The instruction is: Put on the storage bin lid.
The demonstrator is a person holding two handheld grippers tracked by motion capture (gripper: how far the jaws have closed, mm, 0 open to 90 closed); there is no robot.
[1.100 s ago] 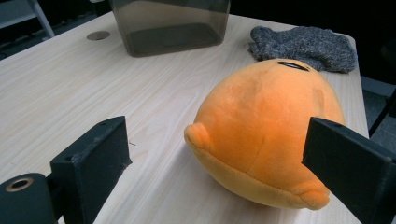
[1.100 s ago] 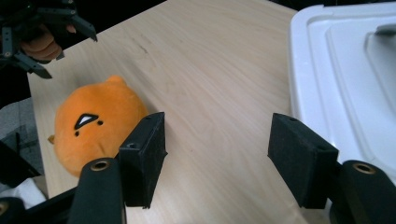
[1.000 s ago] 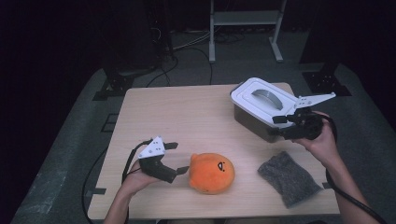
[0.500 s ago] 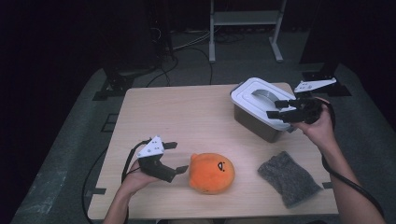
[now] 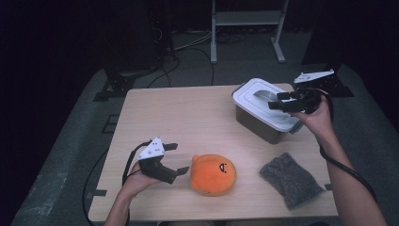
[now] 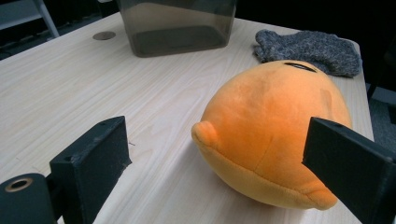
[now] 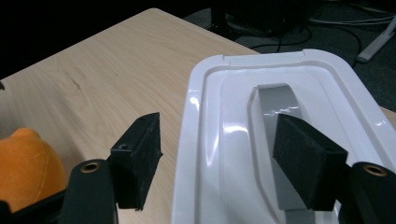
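- The left gripper (image 5: 171, 157), jaws wide apart, rests on the table (image 5: 188, 117) at the 9 o'clock side of the orange plush toy (image 5: 212, 174), just short of it.
- The right gripper (image 5: 275, 100) hovers, jaws spread, over the white lid (image 5: 256, 101) of the grey bin (image 5: 256, 128), at its 3 o'clock edge.
- A grey knitted cloth (image 5: 291, 180) lies near the table's 4 o'clock corner.
- Bare tabletop stretches from 9 to 12 o'clock.

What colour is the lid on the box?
White, with a grey handle; the lid shows best in the right gripper view.
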